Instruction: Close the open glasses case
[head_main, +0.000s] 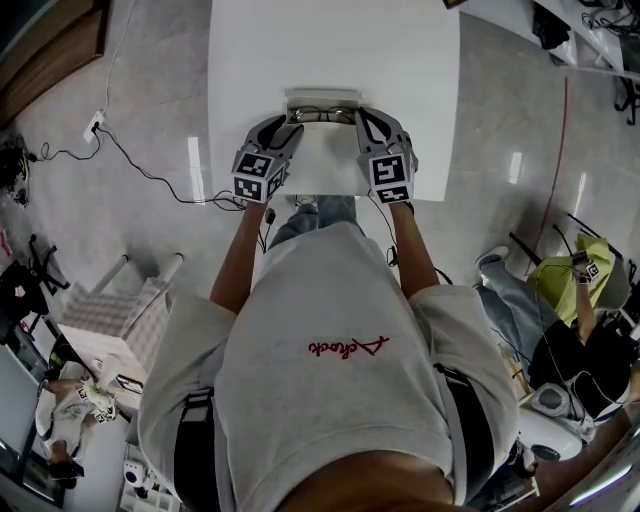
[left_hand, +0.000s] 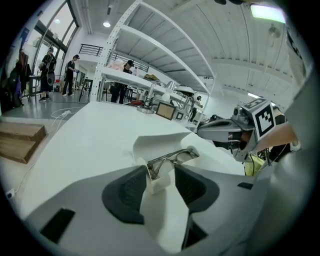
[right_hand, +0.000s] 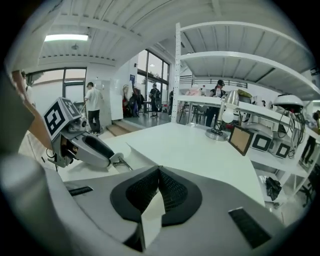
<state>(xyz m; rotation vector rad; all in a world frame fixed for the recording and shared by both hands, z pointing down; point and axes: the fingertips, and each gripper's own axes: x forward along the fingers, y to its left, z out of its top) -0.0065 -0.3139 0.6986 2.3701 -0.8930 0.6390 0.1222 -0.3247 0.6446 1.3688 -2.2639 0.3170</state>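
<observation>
While open, case (left_hand: 165, 141) in left gripper (left_hand: 160, 171)

We log the glasses case (head_main: 322, 108) on the tabletop (head_main: 330, 40), midway across its width. Glasses (head_main: 322, 115) lie inside the case. The left hand-held gripper (head_main: 288, 128) is at the case's left end, with that end between its jaws. The right hand-held gripper (head_main: 362, 118) is just beside the case's right end. Left of the case, off the tabletop, a cable (head_main: 150, 172) runs across the floor (head_main: 150, 100).
</observation>
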